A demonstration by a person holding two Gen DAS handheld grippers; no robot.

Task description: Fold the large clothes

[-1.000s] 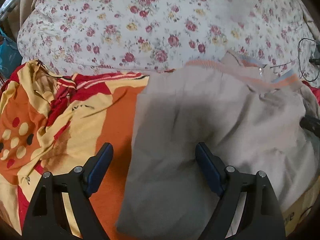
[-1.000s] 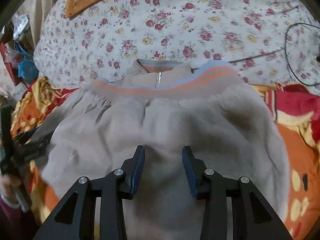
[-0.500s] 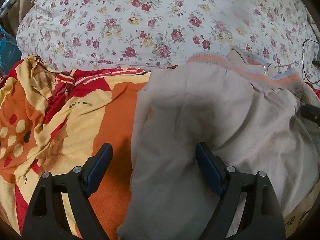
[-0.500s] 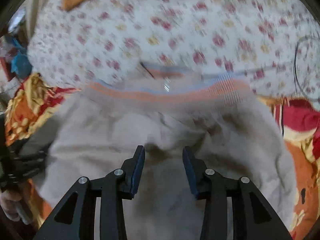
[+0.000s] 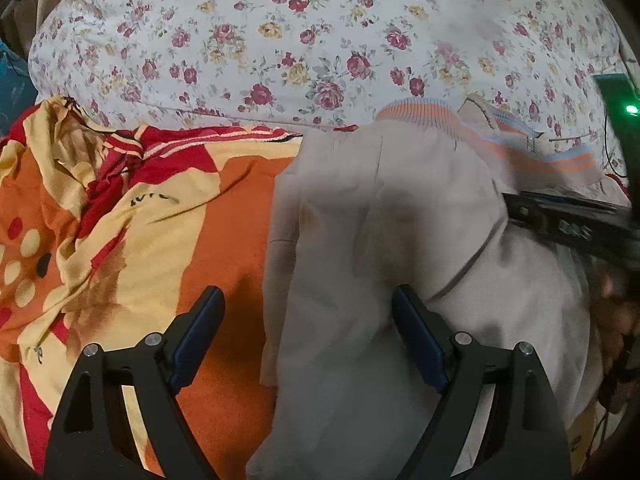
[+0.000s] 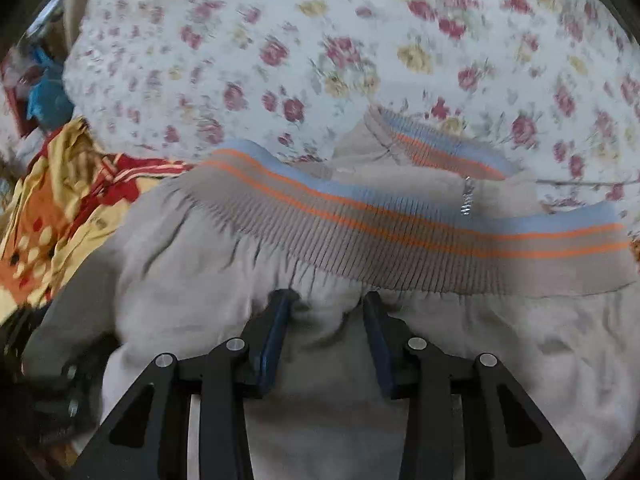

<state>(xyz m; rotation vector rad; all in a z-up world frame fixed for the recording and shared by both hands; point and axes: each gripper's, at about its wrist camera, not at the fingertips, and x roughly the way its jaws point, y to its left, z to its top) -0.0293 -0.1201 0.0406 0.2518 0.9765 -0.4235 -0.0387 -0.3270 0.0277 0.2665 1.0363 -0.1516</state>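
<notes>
My left claw (image 5: pixel 306 316) wide above the beige jacket (image 5: pixel 400 220); my right claw (image 6: pixel 326 312) part-open, fabric bunched between its fingers.

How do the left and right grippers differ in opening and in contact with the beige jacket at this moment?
The left gripper is spread wide, straddling the beige jacket edge and the orange blanket; the right gripper is narrower, with jacket fabric bunched between its fingers below the striped hem. Neither has closed on the cloth. Both have black frames and blue pads.
</notes>
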